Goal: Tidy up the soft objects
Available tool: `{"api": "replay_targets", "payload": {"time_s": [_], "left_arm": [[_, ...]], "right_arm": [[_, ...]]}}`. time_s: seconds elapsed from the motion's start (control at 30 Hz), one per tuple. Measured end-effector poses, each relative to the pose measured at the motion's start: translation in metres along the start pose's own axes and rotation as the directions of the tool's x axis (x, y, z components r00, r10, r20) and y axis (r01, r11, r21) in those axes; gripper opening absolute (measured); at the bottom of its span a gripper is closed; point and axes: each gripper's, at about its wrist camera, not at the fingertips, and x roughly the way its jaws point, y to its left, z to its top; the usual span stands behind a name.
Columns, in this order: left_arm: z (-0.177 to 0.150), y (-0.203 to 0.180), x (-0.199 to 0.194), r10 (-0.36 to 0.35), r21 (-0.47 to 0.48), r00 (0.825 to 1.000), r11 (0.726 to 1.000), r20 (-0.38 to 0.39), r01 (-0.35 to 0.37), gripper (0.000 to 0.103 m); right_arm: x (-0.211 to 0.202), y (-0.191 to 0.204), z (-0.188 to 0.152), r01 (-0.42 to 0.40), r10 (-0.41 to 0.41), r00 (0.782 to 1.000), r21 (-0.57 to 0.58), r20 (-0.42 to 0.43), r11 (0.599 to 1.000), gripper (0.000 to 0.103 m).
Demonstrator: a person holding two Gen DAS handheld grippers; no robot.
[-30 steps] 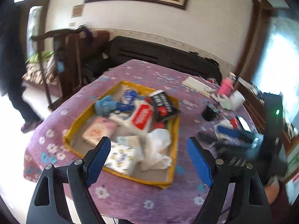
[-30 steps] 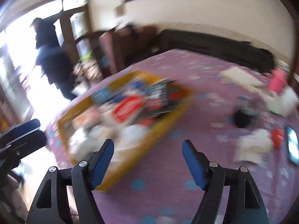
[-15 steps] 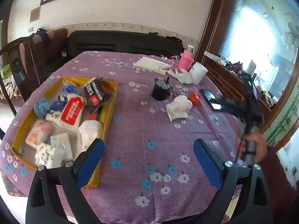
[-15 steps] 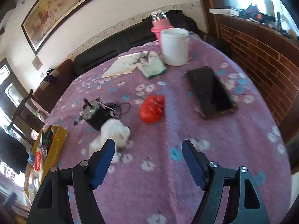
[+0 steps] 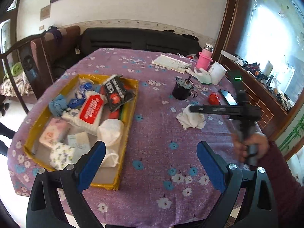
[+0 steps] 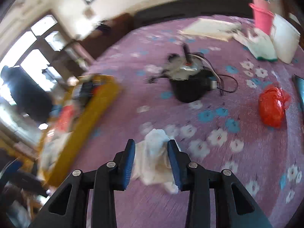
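Crumpled white cloth (image 6: 155, 157) lies between the right gripper (image 6: 151, 160) jaws, narrowed around it; left gripper (image 5: 150, 163) gapes, farther off.

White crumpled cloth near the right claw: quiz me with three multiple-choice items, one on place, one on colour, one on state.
1. Where does the white crumpled cloth lie?
A. inside the yellow shallow tray
B. on the purple flowered tablecloth
C. on the black phone

2. What colour is the crumpled plastic bag right of the black cup?
A. green
B. blue
C. red

3. How are the right claw's jaws?
A. narrowed around the cloth
B. wide open over bare table
C. shut on the bag

Answers: 1 B, it rests on the tablecloth, outside the tray. 2 C, it is red. 3 A, blue pads flank the cloth closely.
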Motion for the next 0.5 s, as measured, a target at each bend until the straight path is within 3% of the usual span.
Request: {"api": "replay_targets", "payload": {"time_s": [0.07,0.1,0.13,0.23,0.37,0.47,0.5], "left_arm": [[0.000,-0.003,0.011,-0.020,0.006,1.000,1.000,-0.019,0.020,0.096],[-0.001,-0.004,0.015,-0.029,0.007,0.999,1.000,-0.026,0.029,0.096],[-0.002,-0.006,0.022,-0.045,0.006,0.998,0.999,-0.039,0.045,0.096],[-0.006,-0.010,0.034,-0.068,0.004,0.996,0.998,-0.064,0.068,0.096],[-0.006,-0.014,0.041,-0.076,0.019,0.993,0.997,-0.087,0.078,0.096],[0.001,-0.018,0.044,-0.092,0.022,0.991,0.995,-0.099,0.095,0.096],[0.004,-0.020,0.045,-0.091,0.028,0.991,0.995,-0.100,0.094,0.096]], "right_arm": [[-0.035,-0.018,-0.002,-0.012,0.007,0.997,0.054,0.079,0.998,0.060],[-0.052,-0.036,0.001,0.022,-0.036,0.991,0.113,0.129,0.993,0.069],[-0.063,-0.050,0.003,0.077,-0.103,0.981,0.161,0.162,0.984,0.071],[-0.075,-0.098,0.014,0.304,-0.354,0.923,0.277,0.152,0.911,0.071],[-0.051,-0.123,0.029,0.408,-0.456,0.883,0.303,0.110,0.861,0.070],[-0.025,-0.126,0.041,0.422,-0.461,0.883,0.289,0.083,0.859,0.070],[-0.013,-0.124,0.043,0.417,-0.453,0.888,0.283,0.075,0.864,0.066]]}}
